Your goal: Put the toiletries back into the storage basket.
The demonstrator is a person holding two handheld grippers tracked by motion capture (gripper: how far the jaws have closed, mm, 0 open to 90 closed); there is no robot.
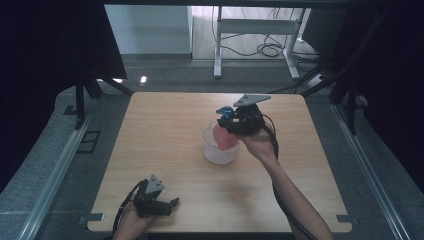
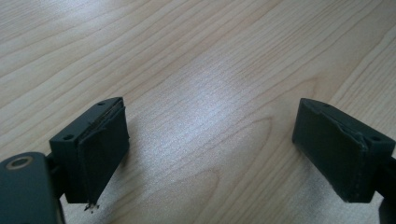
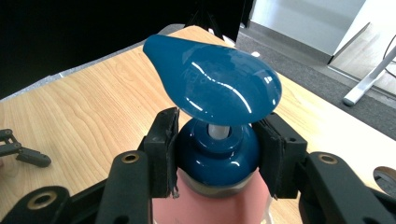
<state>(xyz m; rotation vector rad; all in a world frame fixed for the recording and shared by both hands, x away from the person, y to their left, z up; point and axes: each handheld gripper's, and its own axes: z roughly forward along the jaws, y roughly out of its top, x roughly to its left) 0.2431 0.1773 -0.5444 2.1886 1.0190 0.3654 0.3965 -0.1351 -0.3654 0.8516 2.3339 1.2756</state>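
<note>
my right gripper is over the middle of the wooden table, a little to the right of centre, and its jaws are clamped on the blue collar of a pink pump bottle. in the right gripper view i see the two black pads pressing on either side of that collar, just under the broad blue pump head, which sticks out toward the far left of that view, with the pink body of the bottle below the pads. from the high view the bottle stands upright with its lower part inside a white, see-through basket, which sits on the table near the centre; whether the bottle's base touches the basket's floor i cannot tell. my right hand comes in from the near right, and the cable trails back along the forearm. my left gripper is well apart from all that, low at the near left edge of the table, pointing to the right. in the left gripper view its jaws stand wide, with bare wood grain between them and nothing in the grip. beyond the far edge of the table i see grey floor and the white legs of a desk frame.
</note>
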